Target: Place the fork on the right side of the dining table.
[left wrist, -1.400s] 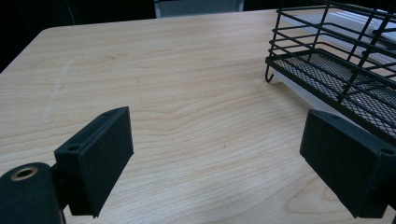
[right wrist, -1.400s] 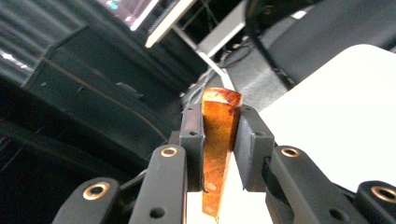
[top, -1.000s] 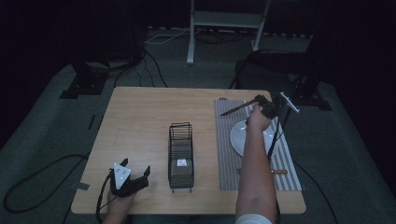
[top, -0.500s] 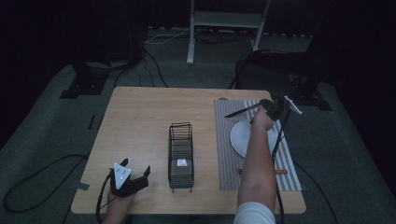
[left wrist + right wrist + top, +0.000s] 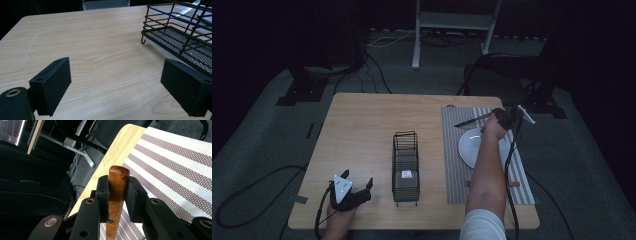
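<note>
Pinching knife by brown handle, your right gripper (over striped mat); left gripper spread wide, resting on surface.

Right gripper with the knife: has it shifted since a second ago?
Yes. The right gripper, shut on the knife, has moved toward the far edge of the striped mat, away from the white plate.
</note>
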Demonstrator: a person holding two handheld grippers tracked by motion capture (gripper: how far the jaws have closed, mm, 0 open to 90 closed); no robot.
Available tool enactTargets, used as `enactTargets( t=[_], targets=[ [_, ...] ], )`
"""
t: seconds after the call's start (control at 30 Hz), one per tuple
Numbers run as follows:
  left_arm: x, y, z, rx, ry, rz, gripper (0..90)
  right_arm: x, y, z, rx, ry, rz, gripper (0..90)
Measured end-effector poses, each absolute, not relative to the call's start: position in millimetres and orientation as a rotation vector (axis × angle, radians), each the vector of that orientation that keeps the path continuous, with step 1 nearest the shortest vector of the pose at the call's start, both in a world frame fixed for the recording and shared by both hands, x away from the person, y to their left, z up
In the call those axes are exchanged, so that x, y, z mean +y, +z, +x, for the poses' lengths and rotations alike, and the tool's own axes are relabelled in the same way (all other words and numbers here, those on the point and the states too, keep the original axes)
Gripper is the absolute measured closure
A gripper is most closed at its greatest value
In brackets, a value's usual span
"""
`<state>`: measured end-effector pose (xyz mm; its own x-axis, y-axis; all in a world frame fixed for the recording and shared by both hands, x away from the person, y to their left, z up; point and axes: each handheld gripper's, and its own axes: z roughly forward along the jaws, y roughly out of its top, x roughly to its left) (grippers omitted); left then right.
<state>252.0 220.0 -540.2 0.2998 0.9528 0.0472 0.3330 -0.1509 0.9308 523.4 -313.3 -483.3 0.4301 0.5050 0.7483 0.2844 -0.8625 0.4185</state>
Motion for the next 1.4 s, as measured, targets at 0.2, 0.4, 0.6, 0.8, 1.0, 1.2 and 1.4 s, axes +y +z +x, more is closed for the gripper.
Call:
enactTargets(
  t=[0.2, 0.4, 0.6, 0.8, 1.0, 1.2, 1.4],
  targets=[
    [219.7, -540.3, 252.1, 1.185, 0.867, 1.668, 9.5, -313.7, -491.1, 526.4, 0.644, 1.372, 2.462, 73.4],
    [220.2, -540.2, 252.5, 1.19, 0.864, 1.665, 9.5, -313.4, -499.7, 531.7, 0.572, 1.322, 2.49, 72.8],
    [220.1, -540.2, 252.1, 1.188, 0.869, 1.666, 9.5, -308.9, -504.5, 534.0, 0.561, 1.294, 2.478, 71.7],
    [220.2, -540.3, 251.4, 1.182, 0.87, 1.661, 9.5, -312.3, -508.4, 533.8, 0.56, 1.278, 2.503, 71.4],
    [220.2, -540.3, 251.2, 1.177, 0.871, 1.661, 9.5, -314.8, -515.1, 532.9, 0.57, 1.237, 2.524, 68.3],
    [220.6, -540.4, 251.1, 1.176, 0.868, 1.654, 9.5, -317.0, -516.3, 532.9, 0.594, 1.206, 2.523, 65.7],
    [220.4, -540.5, 251.2, 1.175, 0.868, 1.652, 9.5, -320.7, -515.8, 530.0, 0.607, 1.218, 2.538, 57.1]
  ],
)
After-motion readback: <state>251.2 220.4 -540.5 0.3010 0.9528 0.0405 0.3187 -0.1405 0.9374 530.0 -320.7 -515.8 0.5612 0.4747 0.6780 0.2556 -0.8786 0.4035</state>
